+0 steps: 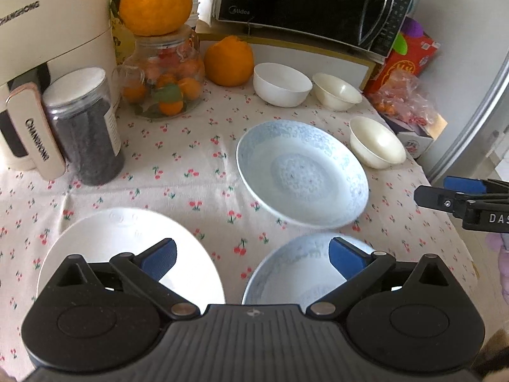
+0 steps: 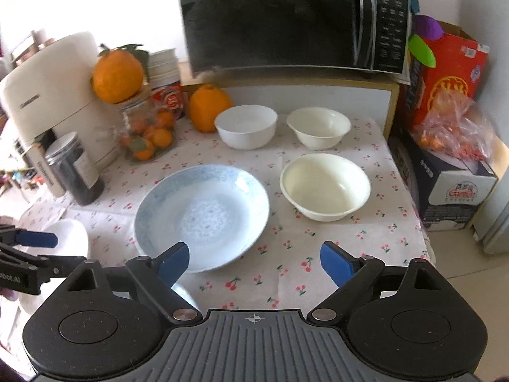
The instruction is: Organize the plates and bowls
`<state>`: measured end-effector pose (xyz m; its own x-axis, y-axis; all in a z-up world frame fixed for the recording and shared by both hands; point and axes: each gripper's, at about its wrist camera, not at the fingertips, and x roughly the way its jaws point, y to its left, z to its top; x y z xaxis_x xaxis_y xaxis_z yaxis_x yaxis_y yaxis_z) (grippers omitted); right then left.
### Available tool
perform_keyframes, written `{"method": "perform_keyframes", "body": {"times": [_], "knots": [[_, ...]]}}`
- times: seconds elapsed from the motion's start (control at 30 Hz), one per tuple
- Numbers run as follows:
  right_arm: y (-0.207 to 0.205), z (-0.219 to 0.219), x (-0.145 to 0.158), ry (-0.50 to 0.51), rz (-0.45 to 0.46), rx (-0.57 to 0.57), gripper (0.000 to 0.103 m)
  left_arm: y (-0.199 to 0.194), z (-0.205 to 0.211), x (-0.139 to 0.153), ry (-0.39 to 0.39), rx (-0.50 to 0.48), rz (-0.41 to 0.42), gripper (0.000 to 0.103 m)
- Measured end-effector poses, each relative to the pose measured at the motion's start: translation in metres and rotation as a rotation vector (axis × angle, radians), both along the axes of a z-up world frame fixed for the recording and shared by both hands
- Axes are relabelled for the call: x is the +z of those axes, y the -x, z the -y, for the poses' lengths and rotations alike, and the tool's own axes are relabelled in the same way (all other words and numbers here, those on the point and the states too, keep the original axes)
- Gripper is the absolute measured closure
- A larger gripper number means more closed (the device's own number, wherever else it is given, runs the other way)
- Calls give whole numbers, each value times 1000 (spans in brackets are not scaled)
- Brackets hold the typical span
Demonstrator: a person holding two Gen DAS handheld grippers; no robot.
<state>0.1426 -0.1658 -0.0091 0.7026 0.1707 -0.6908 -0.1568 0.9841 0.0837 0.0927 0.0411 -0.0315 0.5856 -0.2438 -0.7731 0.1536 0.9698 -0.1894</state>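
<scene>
Blue-patterned plate lies just beyond the wide-spread right claw.

Your open lane is the bare cherry-print tablecloth ahead of the right gripper, between the large blue-patterned porcelain plate and the near cream bowl. To the left, a dark-filled clear plastic jar and a glass jar of small oranges wall off the edge; a black microwave overhangs the rear bowls.
</scene>
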Motion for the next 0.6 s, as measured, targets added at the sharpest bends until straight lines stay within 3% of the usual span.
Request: {"method": "perform_keyframes", "body": {"times": [0.6], "knots": [[26, -30, -26, 18, -99, 146, 11, 51, 4, -12, 83, -103, -134, 2]]}}
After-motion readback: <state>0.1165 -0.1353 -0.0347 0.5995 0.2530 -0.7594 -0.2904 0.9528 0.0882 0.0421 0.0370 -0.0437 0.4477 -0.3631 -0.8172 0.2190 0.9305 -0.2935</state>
